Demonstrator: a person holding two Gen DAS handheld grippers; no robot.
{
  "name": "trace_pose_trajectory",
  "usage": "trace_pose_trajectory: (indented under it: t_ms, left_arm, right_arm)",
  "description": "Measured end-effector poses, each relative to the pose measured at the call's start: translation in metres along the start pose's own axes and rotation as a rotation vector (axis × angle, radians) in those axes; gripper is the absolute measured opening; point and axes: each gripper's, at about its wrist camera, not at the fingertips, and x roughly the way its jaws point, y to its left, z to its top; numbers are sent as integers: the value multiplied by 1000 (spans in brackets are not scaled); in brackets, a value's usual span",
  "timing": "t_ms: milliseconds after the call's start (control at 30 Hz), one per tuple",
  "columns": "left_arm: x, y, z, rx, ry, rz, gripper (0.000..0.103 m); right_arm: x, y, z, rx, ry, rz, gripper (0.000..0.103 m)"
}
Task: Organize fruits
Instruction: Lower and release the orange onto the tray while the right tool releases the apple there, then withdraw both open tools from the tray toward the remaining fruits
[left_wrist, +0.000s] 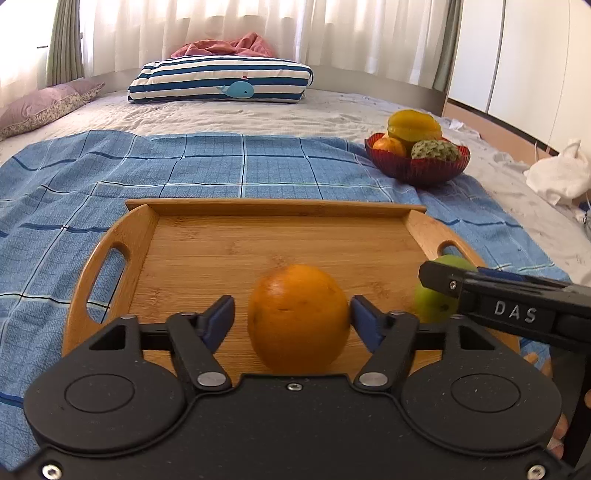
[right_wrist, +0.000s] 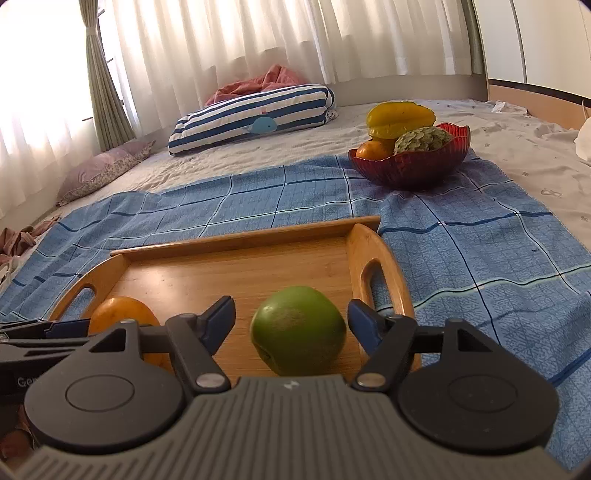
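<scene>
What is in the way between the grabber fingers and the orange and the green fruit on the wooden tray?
Nothing visible. The orange sits on the wooden tray right between the open left gripper fingers. The green fruit sits the same way inside the open right gripper, with small gaps beside it.

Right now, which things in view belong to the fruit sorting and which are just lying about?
Part of the job:
orange, between the left gripper pads, not pinched
green fruit, between the right gripper pads, not pinched
wooden tray
red bowl with star fruit and other fruit

Lying about:
striped pillow
pink cloth
purple pillow
blue checked cloth
</scene>
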Motion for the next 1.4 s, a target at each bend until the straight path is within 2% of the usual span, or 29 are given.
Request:
trace_pose_trajectory:
  t_ms: [133,167,200,333,433,600,800,1000,1333,1400]
  left_arm:
    - [-3,-3,-4,12,-2,6,70]
    - [-4,-4,-5,15,-5,10,74]
    - [-5,-5,-5,17,-9,12,78]
    - [-13,-5,-7,22,-16,-14,80]
    - [-19,-6,-9,28,-23,-16,86]
    - [-30,-6,-16,32,-36,-23,88]
    - [-48,-6,-26,35,-60,-41,90]
    - [-67,-6,-37,36,-92,-47,91]
    - [-93,-12,-57,104,-137,-38,93]
    - [-97,-12,-61,112,-140,-36,96]
  right_arm:
    - [-4,-2,0,19,-4,0,88]
    - [-5,-3,0,27,-7,4,90]
    - [-7,-4,0,37,-11,9,90]
    - [-14,-7,-2,70,-25,26,91]
    - [-19,-7,-5,94,-33,34,91]
    - [-32,-4,-11,91,-58,50,91]
    - [-48,0,-17,61,-102,21,93]
    - [-64,-1,-26,88,-129,13,94]
    - [-96,2,-57,88,-169,-3,97]
    - [-102,3,-61,77,-180,-9,97]
